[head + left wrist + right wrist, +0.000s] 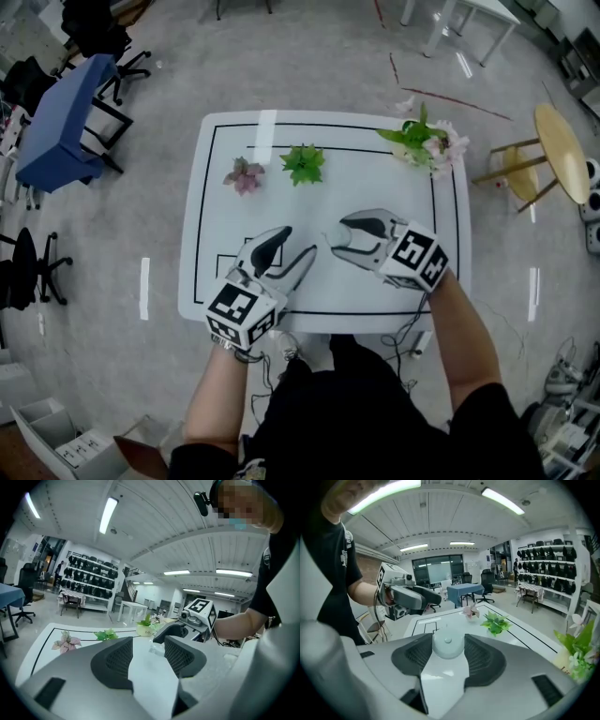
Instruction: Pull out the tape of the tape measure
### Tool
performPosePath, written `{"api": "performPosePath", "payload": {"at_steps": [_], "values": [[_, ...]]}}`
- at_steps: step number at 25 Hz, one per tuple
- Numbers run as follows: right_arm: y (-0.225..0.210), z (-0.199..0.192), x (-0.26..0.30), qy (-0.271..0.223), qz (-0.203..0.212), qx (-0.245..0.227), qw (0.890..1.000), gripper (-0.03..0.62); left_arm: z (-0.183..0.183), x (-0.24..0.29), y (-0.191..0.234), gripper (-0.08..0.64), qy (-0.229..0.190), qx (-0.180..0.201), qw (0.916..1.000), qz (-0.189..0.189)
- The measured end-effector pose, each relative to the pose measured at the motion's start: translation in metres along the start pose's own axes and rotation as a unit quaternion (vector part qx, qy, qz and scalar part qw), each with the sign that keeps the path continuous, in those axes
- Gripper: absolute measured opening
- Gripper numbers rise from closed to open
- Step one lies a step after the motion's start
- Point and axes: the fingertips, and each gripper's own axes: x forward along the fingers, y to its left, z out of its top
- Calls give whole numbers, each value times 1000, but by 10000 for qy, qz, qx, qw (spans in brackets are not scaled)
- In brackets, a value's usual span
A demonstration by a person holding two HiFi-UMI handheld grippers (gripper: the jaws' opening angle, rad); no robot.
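Note:
A small round pale tape measure [448, 648] sits between the pads of my right gripper [448, 639], which is shut on it and holds it above the white table [216, 216]. In the head view the right gripper [336, 240] is at mid-table and points left. My left gripper [298, 242] faces it from the lower left, fingertips close to the right one's. Seen from the left gripper view, the left gripper [148, 648] stands open with nothing pressed between its pads. The tape measure [157, 647] shows just beyond them. No pulled-out tape is visible.
A pink-leaved plant [244, 174], a green plant [302, 163] and a potted flower bunch [427, 142] stand along the table's far side. Black lines frame the tabletop. A blue table [56, 131] and office chairs are at the left, wooden stools [553, 141] at the right.

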Motion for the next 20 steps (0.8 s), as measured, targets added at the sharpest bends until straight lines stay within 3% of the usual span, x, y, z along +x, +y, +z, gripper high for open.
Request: {"api": "performPosePath", "payload": {"at_steps": [6,13,20], "values": [[26,27,-19,-279,313,-139,9990,213,1,-4,-23,210,136,304,9973,-657],[51,37,-28,-215,578,-279,9977,213,3,-8,-43,199,246,601,9914,-1134],[72,46,-36,-137,779,-497,9956,213,6,-21,-66,133,295,738,9785,-1905]]}}
